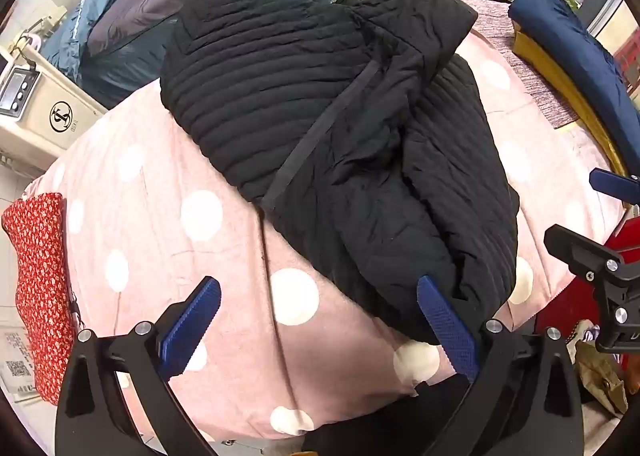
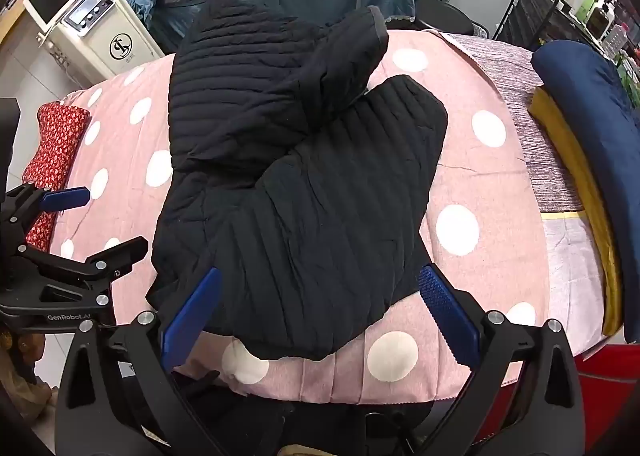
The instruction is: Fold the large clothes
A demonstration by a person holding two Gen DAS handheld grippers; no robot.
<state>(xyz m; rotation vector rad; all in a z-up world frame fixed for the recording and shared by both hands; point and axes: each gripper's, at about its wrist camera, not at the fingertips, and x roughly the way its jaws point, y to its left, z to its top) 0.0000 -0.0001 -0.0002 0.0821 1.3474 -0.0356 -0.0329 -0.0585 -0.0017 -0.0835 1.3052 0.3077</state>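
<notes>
Right wrist view: a black quilted jacket (image 2: 296, 184) lies partly folded mid-bed on the pink polka-dot cover (image 2: 472, 192).
Its long axis runs from the near bed edge toward the far end, one sleeve (image 2: 344, 56) angled across. Bare cover borders it left and right. The right gripper (image 2: 320, 316) and left gripper (image 1: 320, 320) both hover spread wide, empty.

My black jacket (image 2: 296, 192) looks matt, quilted, puffy cloth. The pink dotted bedsheet (image 2: 472, 288) is soft, flat-woven cotton. My tongs' pads (image 1: 446, 326) are blue knurled rubbery plastic, arms matt black.
</notes>
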